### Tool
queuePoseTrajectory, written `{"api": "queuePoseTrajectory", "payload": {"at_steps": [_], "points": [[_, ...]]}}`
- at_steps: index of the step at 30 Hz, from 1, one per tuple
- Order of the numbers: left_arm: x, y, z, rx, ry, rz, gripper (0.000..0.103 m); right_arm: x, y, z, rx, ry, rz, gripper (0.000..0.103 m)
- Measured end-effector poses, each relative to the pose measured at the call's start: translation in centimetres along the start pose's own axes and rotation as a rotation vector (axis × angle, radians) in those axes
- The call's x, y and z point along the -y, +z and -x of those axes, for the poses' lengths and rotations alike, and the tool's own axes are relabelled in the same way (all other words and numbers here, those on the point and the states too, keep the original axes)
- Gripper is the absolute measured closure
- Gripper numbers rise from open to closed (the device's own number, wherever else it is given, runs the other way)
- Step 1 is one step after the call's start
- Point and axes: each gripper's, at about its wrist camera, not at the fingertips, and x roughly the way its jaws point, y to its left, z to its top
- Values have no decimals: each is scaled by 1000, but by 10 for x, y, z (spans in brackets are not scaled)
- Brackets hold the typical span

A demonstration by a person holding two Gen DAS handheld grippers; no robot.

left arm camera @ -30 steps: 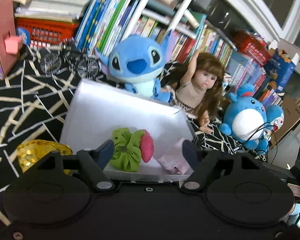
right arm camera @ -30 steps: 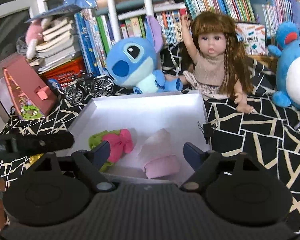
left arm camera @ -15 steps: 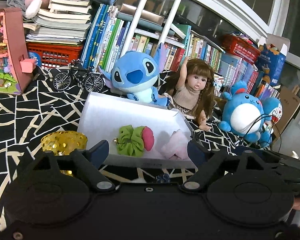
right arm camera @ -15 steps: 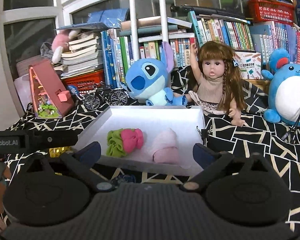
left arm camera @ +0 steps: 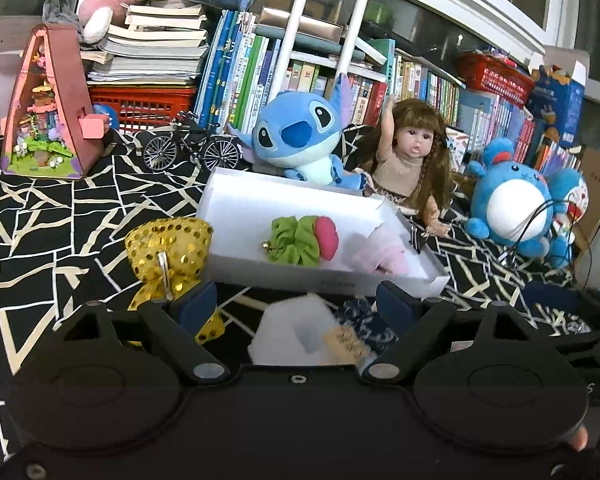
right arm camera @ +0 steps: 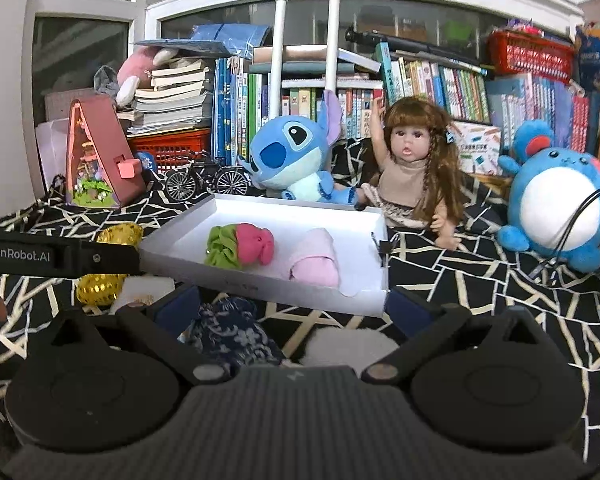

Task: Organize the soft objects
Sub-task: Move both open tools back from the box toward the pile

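A white tray [left arm camera: 324,280] lies on the black patterned cloth and holds a green and pink scrunchie [left arm camera: 302,240] and a folded pink cloth [left arm camera: 380,258]. My left gripper [left arm camera: 296,304] is open just short of the tray's near wall, above a white foam piece [left arm camera: 292,332] and a blue patterned cloth [left arm camera: 364,322]. A gold sequin bow [left arm camera: 168,246] lies left of the tray. My right gripper [right arm camera: 292,308] is wide open before the tray [right arm camera: 260,284], over the blue patterned cloth [right arm camera: 232,332] and a white fluffy item [right arm camera: 348,344]. Neither gripper holds anything.
Behind the tray sit a blue plush [left arm camera: 296,140], a doll [left arm camera: 408,164] and a round blue plush [left arm camera: 516,208]. A model bicycle [left arm camera: 192,146] and a pink toy house [left arm camera: 48,108] stand at the left. Packed bookshelves close off the back. Black cables [left arm camera: 540,220] trail at the right.
Both grippers have drawn back from the tray, and their jaws stand wider. The gold bow, foam piece and blue cloth have come into view in front of the tray.
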Motion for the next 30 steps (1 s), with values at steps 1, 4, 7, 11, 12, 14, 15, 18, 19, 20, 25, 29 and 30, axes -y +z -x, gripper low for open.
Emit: {"api": "queuePoseTrajectory", "payload": {"at_steps": [1, 4, 7, 11, 12, 14, 15, 18, 19, 20, 25, 29, 30], "points": [[1, -3, 1, -1, 3, -8, 17, -1, -3, 2, 5, -5, 6, 0], [2, -11, 3, -5, 13, -19, 17, -1, -10, 6, 4, -4, -6, 0], [4, -16, 7, -4, 15, -31, 16, 1, -17, 9, 4, 2, -35, 0], [7, -22, 11, -1, 21, -55, 16, 2, -24, 12, 5, -8, -44, 0], [7, -23, 11, 0, 23, -59, 16, 2, -26, 13, 5, -11, -43, 0], [8, -27, 13, 0, 25, -66, 15, 2, -29, 15, 5, -16, -42, 0], [8, -29, 13, 0, 25, -68, 15, 2, -31, 16, 6, -18, -41, 0], [9, -33, 15, -2, 24, -70, 15, 0, -35, 18, 5, -25, -36, 0], [9, -34, 15, -3, 24, -70, 15, 0, -37, 18, 5, -30, -32, 0], [9, -36, 16, -3, 23, -70, 15, -1, -38, 18, 6, -32, -31, 0], [9, -42, 20, 20, 28, -81, 15, -2, -45, 22, 12, -34, -35, 0], [10, -50, 27, 42, 18, -95, 13, -2, -51, 26, 15, -37, -39, 0], [10, -53, 28, 46, 12, -94, 13, -2, -52, 27, 16, -37, -39, 0]]}}
